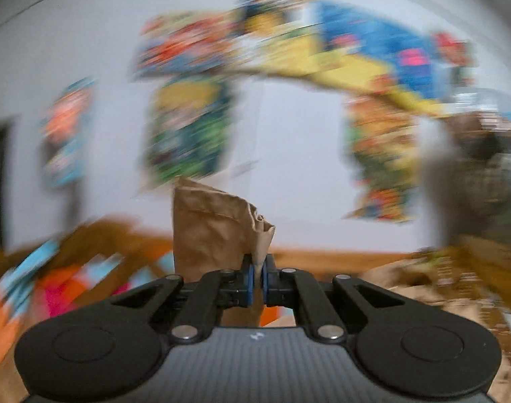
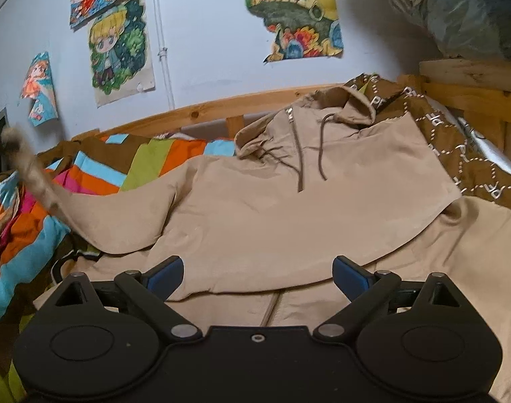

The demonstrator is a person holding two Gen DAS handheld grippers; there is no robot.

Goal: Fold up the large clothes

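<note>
Lying spread across a bed with a wooden frame: a tan hooded jacket, hood toward the wall, drawstrings trailing down the chest, zipper running toward the camera. Resting partly on a colourful striped quilt at the left and partly on a brown patterned blanket at the right. One side of the jacket already lying folded over its middle.

Left gripper clenching its blue-padded fingers on a bunched end of the same tan fabric, seemingly the sleeve cuff, standing up above the pads in the left wrist view. Pointing roughly level toward the wall, the surroundings there heavily smeared by motion blur. In the right wrist view, that sleeve rising off the quilt at the far left, blurred, its tip up near the wall.

Right gripper hovering over the lower front of the jacket, tilting slightly downward, fingers spread wide and released, grasping nothing, fabric lying below them.

Hanging on the pale wall: several cartoon posters, one torn at its lower edge. Sitting at the upper right on a wooden ledge: a bundle in clear plastic.
</note>
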